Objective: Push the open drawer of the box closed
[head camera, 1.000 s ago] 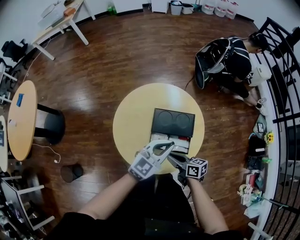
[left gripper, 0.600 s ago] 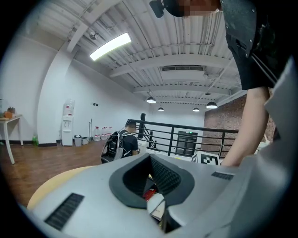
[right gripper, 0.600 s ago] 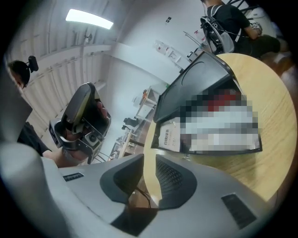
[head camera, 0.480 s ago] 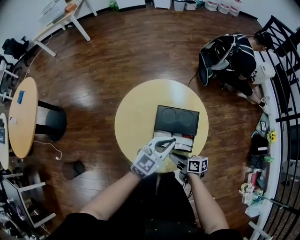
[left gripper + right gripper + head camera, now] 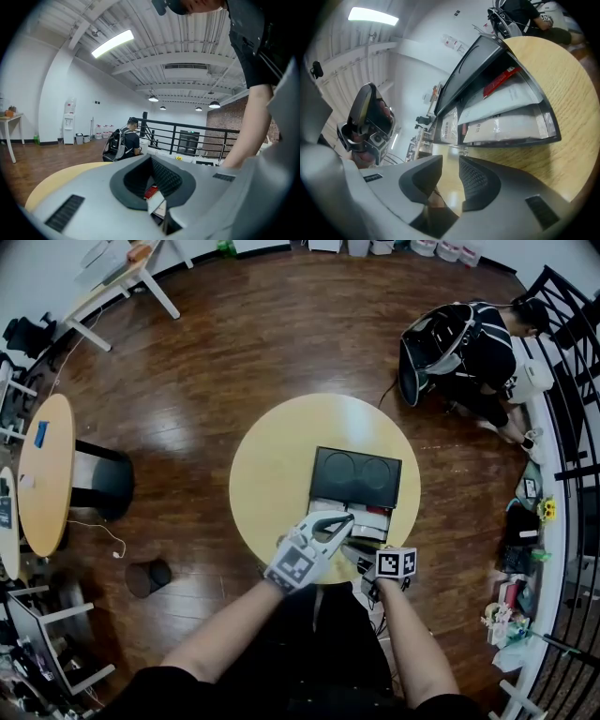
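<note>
- Find drawer (image 5: 364, 517) standing out of the near side of the box (image 5: 356, 474), packets showing; no further in than a second ago.
- See right gripper (image 5: 354, 549) just off that near side, drawn slightly closer to the box, with jaws opening and nothing between them.
- Mark left gripper (image 5: 343, 518) over the drawer front, tips together, empty.
- Judge push not yet begun; looks like set-up for it.

- The left gripper (image 5: 151, 164) fills the foreground, grey jaw tips together; a red item (image 5: 151, 191) and a white packet (image 5: 157, 205) show through the slit between the pads (image 5: 168, 180).
- A yellow table (image 5: 61, 180) lies beneath.
- Beyond its far edge a person (image 5: 123, 143) with a backpack crouches by a black railing (image 5: 187, 136).
</note>
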